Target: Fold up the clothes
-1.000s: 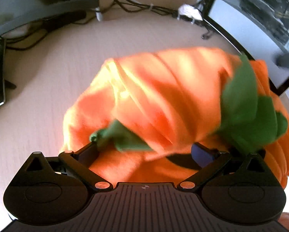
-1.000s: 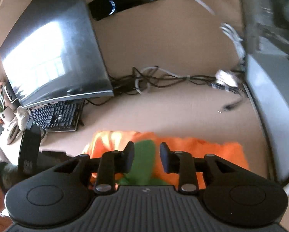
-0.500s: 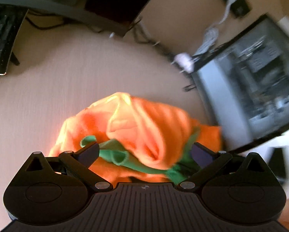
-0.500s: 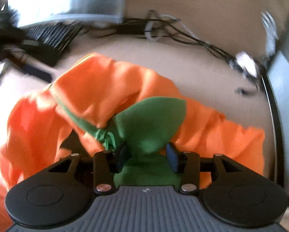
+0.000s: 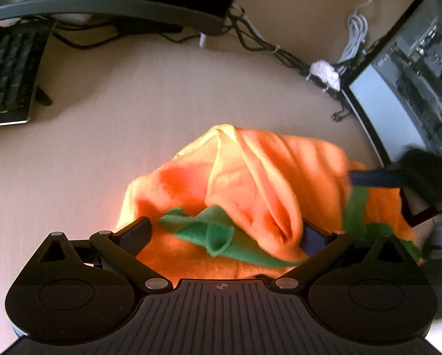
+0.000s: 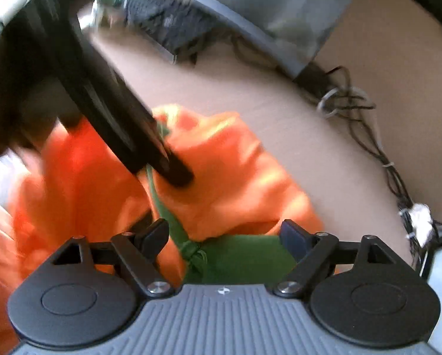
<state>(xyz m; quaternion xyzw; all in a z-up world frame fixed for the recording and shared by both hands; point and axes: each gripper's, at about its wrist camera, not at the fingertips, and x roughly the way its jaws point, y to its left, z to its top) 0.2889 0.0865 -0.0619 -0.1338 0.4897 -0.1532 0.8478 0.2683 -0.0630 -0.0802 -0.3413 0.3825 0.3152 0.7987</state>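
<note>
no legible txt, labels, brands or nos. anywhere

Orange garment [image 5: 250,177] with green trim lies bunched.

Both views look forward and down from just behind their own fingers, close over the orange garment [image 5: 268,177] on the counter [image 5: 132,124]. The left wrist view faces the keyboard [image 5: 8,74] and the computer case [image 5: 413,68]. The right wrist view faces leftward: the left claw [image 6: 161,159] crosses it. Both share the garment, the counter and the cables [image 6: 354,112].
</note>
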